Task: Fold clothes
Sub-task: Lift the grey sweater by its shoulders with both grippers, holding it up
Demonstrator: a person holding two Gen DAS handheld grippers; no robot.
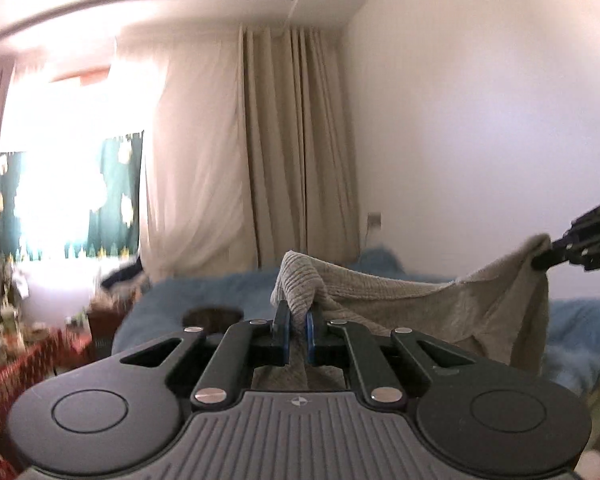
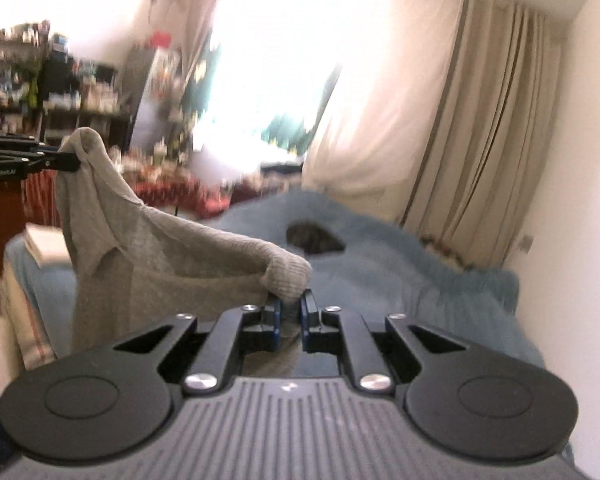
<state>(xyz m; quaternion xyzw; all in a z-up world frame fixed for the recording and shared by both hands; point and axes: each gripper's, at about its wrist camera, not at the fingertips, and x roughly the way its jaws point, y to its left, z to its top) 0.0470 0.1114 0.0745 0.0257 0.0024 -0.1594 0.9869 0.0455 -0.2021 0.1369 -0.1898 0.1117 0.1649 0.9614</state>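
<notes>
Both grippers have the grey knit garment (image 1: 440, 300) up in the air over the bed w/ the blue blanket (image 1: 204, 300), stretched between them like a hammock. Left gripper (image 1: 298, 320) has its fingers pinching a ribbed bit of the fabric, prob a cuff or hem, bunched up right at the blue pads (image 1: 310, 332). Right gripper (image 2: 291, 312) is doing the same thing on its end, fingers clamped on another ribbed lump of the knit.

From the left wrist cam you can see the right gripper off at the right edge w/ the cloth corner hanging from its tip, and the top edge sags between the two grips. The rest of the garment droops down toward the blanket, can't tell if the bottom actually touches it.

Bkgd: beige curtains (image 1: 292, 152) along the far wall, super bright window (image 1: 60, 184) that's blown out, a dark patch (image 2: 314, 236) on the blanket (can't make out what it is), cluttered shelves (image 2: 40, 76) at left in the right cam, pretty blurry.
</notes>
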